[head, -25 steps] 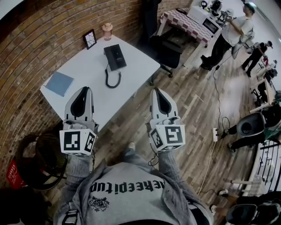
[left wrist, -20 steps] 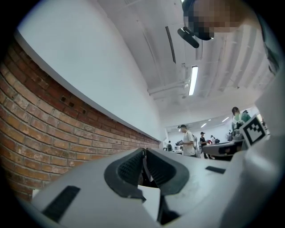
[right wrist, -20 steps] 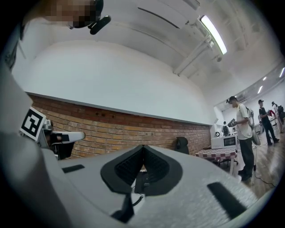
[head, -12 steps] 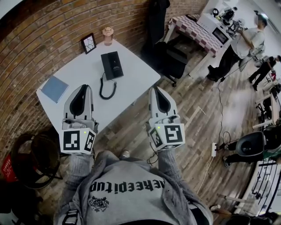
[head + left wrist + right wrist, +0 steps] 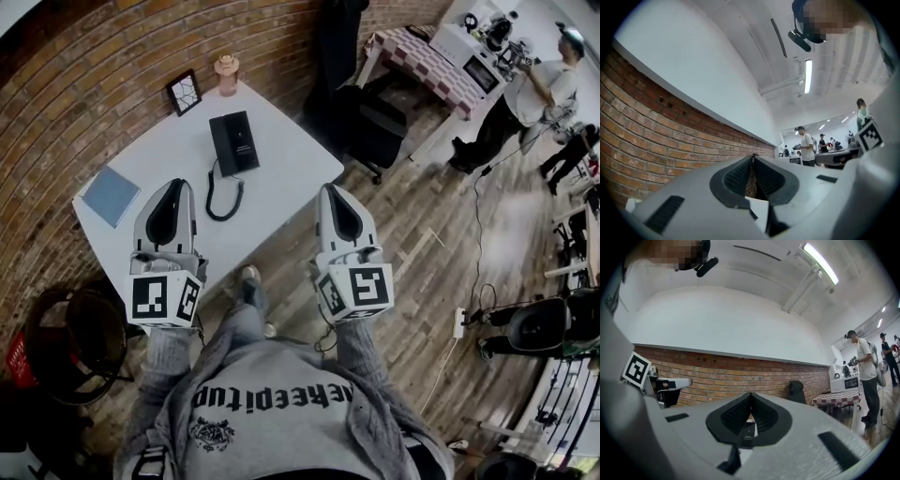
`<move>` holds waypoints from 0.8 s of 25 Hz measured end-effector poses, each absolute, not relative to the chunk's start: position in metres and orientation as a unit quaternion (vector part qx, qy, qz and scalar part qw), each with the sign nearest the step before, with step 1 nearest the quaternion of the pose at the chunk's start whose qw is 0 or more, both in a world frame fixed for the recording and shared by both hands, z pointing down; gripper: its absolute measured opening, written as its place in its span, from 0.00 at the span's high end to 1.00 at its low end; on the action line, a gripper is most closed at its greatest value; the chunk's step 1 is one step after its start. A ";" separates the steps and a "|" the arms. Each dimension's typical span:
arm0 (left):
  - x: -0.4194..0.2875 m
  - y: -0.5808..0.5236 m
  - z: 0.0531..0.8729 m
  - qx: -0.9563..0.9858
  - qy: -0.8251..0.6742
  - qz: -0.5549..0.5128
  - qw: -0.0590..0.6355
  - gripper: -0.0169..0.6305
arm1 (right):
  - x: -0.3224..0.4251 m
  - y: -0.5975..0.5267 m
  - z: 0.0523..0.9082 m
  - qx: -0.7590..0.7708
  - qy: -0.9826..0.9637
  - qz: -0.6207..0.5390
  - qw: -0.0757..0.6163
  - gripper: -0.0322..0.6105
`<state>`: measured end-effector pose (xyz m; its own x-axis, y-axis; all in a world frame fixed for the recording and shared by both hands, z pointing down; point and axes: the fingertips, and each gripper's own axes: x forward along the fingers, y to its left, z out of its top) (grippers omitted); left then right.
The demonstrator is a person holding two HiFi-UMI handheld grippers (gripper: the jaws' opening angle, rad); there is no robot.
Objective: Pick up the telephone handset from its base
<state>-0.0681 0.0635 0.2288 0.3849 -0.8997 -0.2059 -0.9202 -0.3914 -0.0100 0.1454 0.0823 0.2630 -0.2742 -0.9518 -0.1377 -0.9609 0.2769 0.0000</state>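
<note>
The black telephone (image 5: pixel 232 142) lies on the white table (image 5: pixel 281 187), handset resting on its base, with the coiled cord (image 5: pixel 221 193) trailing toward me. My left gripper (image 5: pixel 174 182) hovers over the table's near edge, just left of the cord's loop, shut and empty. My right gripper (image 5: pixel 328 187) is level with it at the table's near right corner, also shut with nothing in it. Both are short of the phone and touch nothing. In the left gripper view the left gripper (image 5: pixel 753 155) has its pads pressed together; the right gripper (image 5: pixel 751 393) looks the same in its own view.
On the table stand a small picture frame (image 5: pixel 183 92) and a pinkish jar (image 5: pixel 225 73) at the back, and a blue notebook (image 5: pixel 110 195) at left. A brick wall (image 5: pixel 84 84) borders the table. A black chair (image 5: pixel 370 117) stands right of it. People (image 5: pixel 525 94) stand far right.
The table and phone have drawn nearer as I walked forward. Both grippers stayed shut side by side and now reach the table's near edge.
</note>
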 end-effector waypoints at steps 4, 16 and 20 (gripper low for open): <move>-0.055 0.037 0.231 -0.832 0.546 0.084 0.058 0.93 | 0.159 0.060 0.264 -0.604 0.794 0.041 0.052 0.94; -0.050 -0.058 0.226 -0.826 0.553 0.094 0.058 0.93 | 0.166 -0.040 0.255 -0.596 0.800 0.050 0.048 0.94; -0.051 -0.085 0.226 -0.823 0.558 0.087 0.055 0.93 | 0.162 -0.069 0.252 -0.589 0.805 0.048 0.045 0.94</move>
<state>-0.0512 -0.0852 0.2256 0.3623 -0.9093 -0.2045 -0.9285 -0.3712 0.0056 0.1620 -0.0695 0.2520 -0.3017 -0.9446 -0.1291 -0.9533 0.3011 0.0252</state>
